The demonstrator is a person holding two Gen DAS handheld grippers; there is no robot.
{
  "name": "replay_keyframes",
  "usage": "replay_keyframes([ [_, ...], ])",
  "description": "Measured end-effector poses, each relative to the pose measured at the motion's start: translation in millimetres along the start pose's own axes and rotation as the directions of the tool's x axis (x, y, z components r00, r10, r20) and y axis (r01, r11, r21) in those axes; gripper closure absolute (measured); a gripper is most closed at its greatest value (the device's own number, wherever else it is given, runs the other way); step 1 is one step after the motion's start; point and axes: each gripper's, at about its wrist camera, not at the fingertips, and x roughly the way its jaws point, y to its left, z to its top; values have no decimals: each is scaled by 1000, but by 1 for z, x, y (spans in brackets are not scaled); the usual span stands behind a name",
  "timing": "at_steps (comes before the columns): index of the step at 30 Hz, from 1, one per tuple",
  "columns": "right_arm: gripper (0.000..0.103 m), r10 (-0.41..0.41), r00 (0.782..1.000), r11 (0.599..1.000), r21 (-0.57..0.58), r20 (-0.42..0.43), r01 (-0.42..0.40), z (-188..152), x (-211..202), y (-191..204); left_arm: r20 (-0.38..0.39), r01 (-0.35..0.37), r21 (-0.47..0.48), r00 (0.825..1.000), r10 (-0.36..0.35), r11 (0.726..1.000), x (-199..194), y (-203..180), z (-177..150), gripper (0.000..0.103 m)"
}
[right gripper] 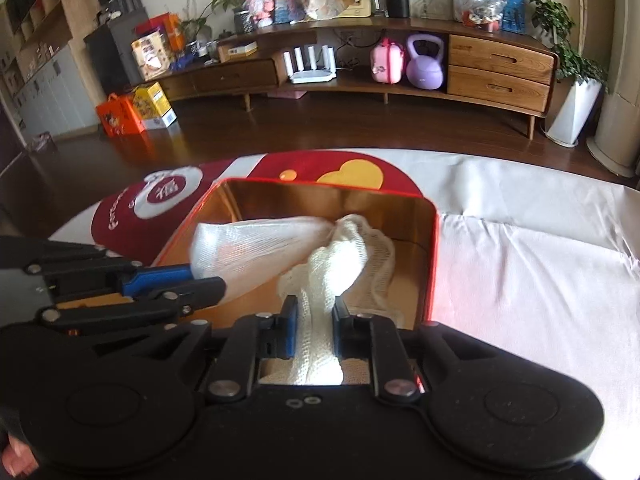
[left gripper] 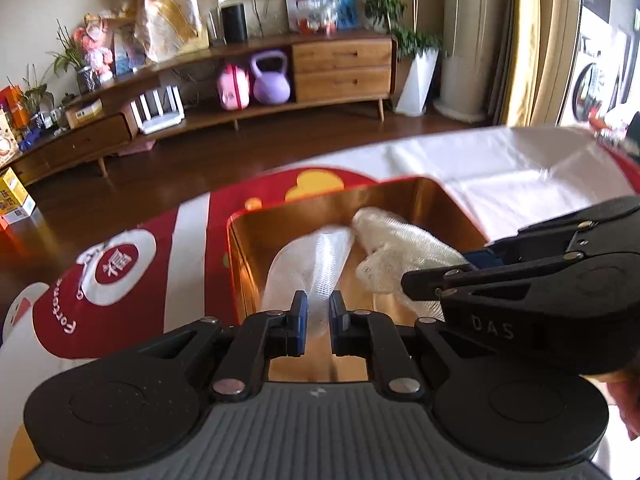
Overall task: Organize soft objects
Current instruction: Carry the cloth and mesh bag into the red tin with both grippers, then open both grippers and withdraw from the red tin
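Both grippers reach into the gold-lined tin (right gripper: 430, 256) on the white cloth (right gripper: 540, 264). The left gripper (left gripper: 318, 306) has its jaws nearly closed on the sheer mesh cloth (left gripper: 308, 264). The right gripper (right gripper: 316, 312) pinches the thicker cream gauze (right gripper: 340, 256). Only the right wrist view shows the two fabrics meeting in a bunch over the tin, plus the orange boxes (right gripper: 120, 114) on the floor.

A box (right gripper: 430, 264) is sitting on a cloth (right gripper: 520, 264) covering the table. Two mesh rags are lying inside it, one (right gripper: 256, 248) to the left of the other (right gripper: 340, 256), touching. A sideboard (right gripper: 496, 68) is standing behind, across the floor (right gripper: 320, 128).
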Motion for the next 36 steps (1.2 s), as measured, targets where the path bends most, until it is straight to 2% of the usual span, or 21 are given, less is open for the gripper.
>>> replay_keyframes([
  [6,79,-11,1000,999,-33,-12,10,-6,4,2,-39,12,-19,999,-12,1000,8,3,-8,92],
  [8,72,-12,1000,1000,-29,-11,11,-6,3,2,-44,11,-21,999,-12,1000,9,4,-9,92],
  [12,64,-26,1000,999,-33,-15,25,-5,2,2,-74,19,-57,997,-23,998,11,6,-10,92],
  [17,50,-32,999,999,-30,31,33,-2,-9,0,-69,9,-69,998,-14,998,9,8,-9,88],
  [20,47,-37,998,999,-39,42,38,0,-16,-1,-70,0,-93,998,-7,996,7,12,-9,78],
  [23,46,-35,998,999,-23,49,37,3,-24,-4,-64,25,-112,997,-33,993,3,15,-10,66],
  [25,42,-29,998,1000,-3,61,29,3,-32,-7,-57,11,-112,998,-17,994,-1,13,-10,49],
  [28,39,-10,997,1000,10,79,9,3,-46,-8,-37,34,-122,999,-39,992,-10,12,-9,36],
  [36,33,9,993,1000,-15,120,-8,-6,-90,5,4,24,-111,1000,-24,993,-48,6,-11,35],
])
